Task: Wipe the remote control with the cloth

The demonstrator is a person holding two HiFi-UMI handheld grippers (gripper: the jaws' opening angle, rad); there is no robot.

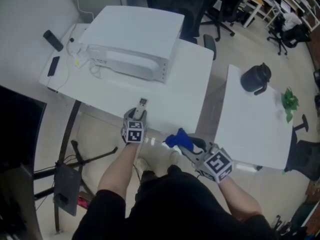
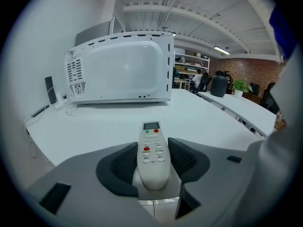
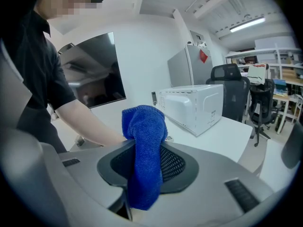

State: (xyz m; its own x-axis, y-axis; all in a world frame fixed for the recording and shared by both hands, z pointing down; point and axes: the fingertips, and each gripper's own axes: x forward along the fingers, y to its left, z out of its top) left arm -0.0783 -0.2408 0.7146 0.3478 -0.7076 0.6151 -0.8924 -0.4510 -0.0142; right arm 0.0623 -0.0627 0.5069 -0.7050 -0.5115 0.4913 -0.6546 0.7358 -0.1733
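Observation:
A white remote control (image 2: pixel 152 155) with red and green buttons sits between the jaws of my left gripper (image 2: pixel 152 162), which is shut on it; the remote's display end points toward the microwave. In the head view the remote (image 1: pixel 142 105) sticks out over the near edge of the white table (image 1: pixel 185 84) from the left gripper (image 1: pixel 137 115). My right gripper (image 3: pixel 147 167) is shut on a blue cloth (image 3: pixel 144 145), which stands bunched up above the pads and hangs below them. In the head view the blue cloth (image 1: pixel 179 139) is held just right of the left gripper, off the table's edge.
A white microwave (image 1: pixel 132 41) stands on the table behind the remote, with cables and two dark devices (image 1: pixel 52 40) at the far left. A second white table (image 1: pixel 260 129) to the right carries a black kettle (image 1: pixel 256 78) and a green plant (image 1: pixel 289 102). Office chairs stand beyond.

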